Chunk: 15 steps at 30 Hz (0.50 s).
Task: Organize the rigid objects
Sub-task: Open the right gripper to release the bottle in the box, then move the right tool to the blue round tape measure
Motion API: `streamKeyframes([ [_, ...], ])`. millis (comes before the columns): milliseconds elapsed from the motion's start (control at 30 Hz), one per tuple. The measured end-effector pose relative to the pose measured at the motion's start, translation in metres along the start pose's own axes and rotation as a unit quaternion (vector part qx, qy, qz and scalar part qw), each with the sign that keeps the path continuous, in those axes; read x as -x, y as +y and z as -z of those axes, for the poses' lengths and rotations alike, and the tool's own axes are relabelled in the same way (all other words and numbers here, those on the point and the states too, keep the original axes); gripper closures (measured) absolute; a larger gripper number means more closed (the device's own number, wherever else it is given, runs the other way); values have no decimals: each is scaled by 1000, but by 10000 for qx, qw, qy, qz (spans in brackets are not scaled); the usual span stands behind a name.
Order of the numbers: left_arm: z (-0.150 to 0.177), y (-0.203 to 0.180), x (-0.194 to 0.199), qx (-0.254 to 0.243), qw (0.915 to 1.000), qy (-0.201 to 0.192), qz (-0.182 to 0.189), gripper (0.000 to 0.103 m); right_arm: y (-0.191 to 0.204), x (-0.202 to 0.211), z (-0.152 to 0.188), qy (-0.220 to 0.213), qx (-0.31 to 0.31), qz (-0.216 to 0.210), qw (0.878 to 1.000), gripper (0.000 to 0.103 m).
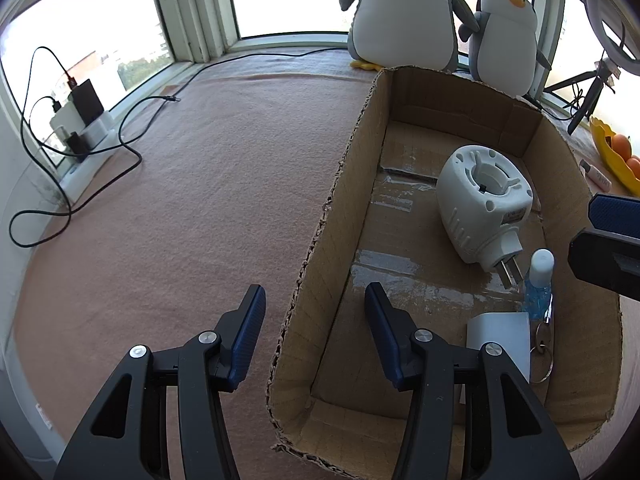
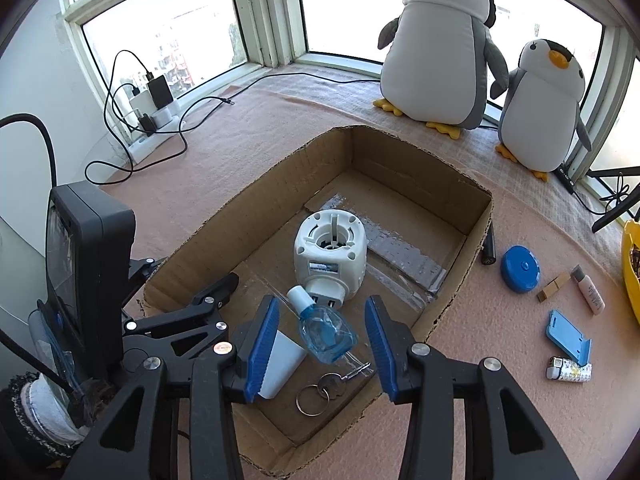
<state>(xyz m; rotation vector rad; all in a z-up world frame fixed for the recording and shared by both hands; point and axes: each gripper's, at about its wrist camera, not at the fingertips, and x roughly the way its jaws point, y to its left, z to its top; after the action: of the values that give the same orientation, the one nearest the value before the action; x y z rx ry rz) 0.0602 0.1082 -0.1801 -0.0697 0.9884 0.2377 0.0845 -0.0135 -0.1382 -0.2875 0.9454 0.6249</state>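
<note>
Blue bottle sits in the box, both tongs empty

Right tongs (image 2: 320,340) hang spread over the box (image 2: 472,240), the bottle (image 2: 326,330) lying between the pads but untouched, plug unit (image 2: 332,256) just beyond. Left tongs (image 1: 316,336) straddle the box's wall, pads apart, pinching nothing.

- Two plush penguins (image 2: 442,46) are set by the window – the smaller penguin (image 2: 540,108) to the right.
- A white power strip (image 2: 154,128) with chargers is seen at the left sill – black cables (image 2: 160,136) are trailed over the pink cloth (image 1: 180,200).
- A yellow bowl (image 1: 610,156) holds oranges (image 1: 622,144).
</note>
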Motion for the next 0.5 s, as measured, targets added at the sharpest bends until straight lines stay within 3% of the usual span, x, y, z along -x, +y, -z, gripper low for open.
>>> streamKeyframes([
  [500, -1, 1, 0, -14, 10000, -1, -25, 52, -23, 23, 0, -276, -292, -75, 9992, 56],
])
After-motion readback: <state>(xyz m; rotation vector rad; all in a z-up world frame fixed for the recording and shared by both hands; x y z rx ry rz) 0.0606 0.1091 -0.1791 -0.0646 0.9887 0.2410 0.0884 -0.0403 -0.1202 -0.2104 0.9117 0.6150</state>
